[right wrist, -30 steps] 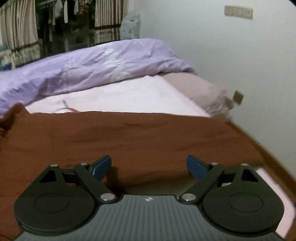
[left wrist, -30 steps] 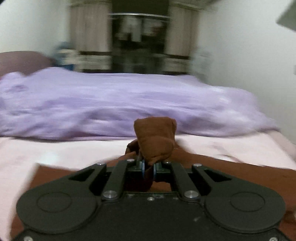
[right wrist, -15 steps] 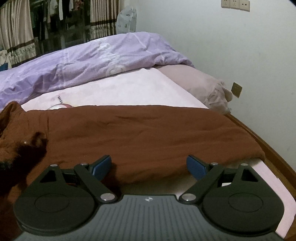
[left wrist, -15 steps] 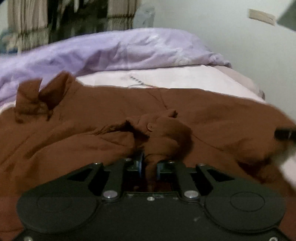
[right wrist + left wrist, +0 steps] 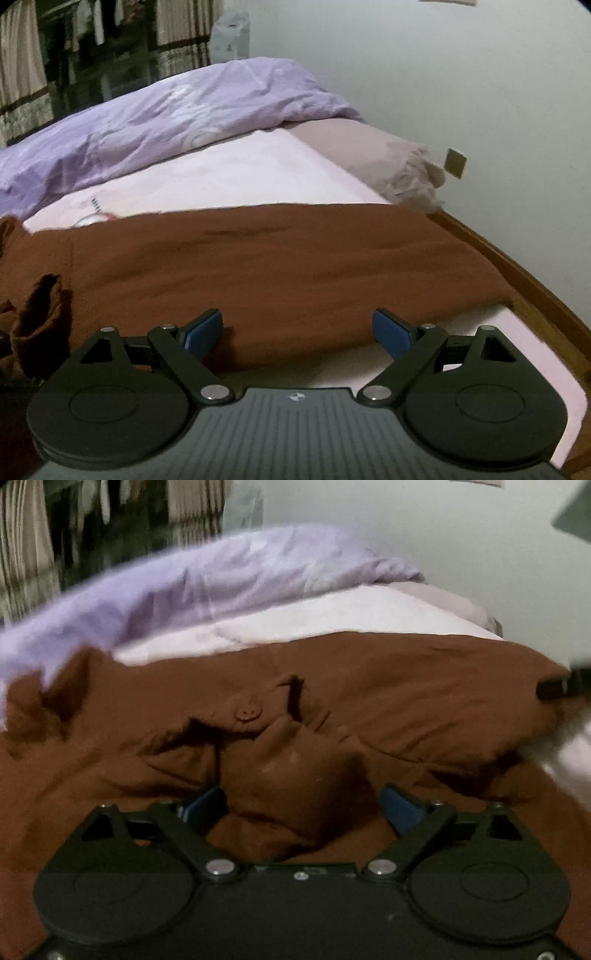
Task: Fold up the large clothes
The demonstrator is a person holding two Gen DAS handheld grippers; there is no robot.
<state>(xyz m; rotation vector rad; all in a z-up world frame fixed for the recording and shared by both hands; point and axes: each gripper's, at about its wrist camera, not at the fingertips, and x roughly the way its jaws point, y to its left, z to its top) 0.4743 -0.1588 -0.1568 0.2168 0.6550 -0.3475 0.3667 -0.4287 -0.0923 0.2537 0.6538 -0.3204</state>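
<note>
Change: half a second ago the left tongs (image 5: 301, 805) pinched a bunch of the brown shirt (image 5: 280, 266); now they are spread wide, and the bunch lies loose between them.
Right tongs (image 5: 297, 330): spread wide as before, holding nothing, over the shirt's near edge.
Shirt: flat on the bed, with a button (image 5: 248, 713) showing.
Bed: pink sheet (image 5: 229, 177), purple blanket (image 5: 155, 118) behind, pillow (image 5: 373, 155) by the wall.
Room: pale wall (image 5: 461, 81), striped curtains (image 5: 20, 74).

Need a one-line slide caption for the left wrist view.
Left gripper open over a bunched flap of the brown garment spread on the bed, purple duvet behind.
</note>
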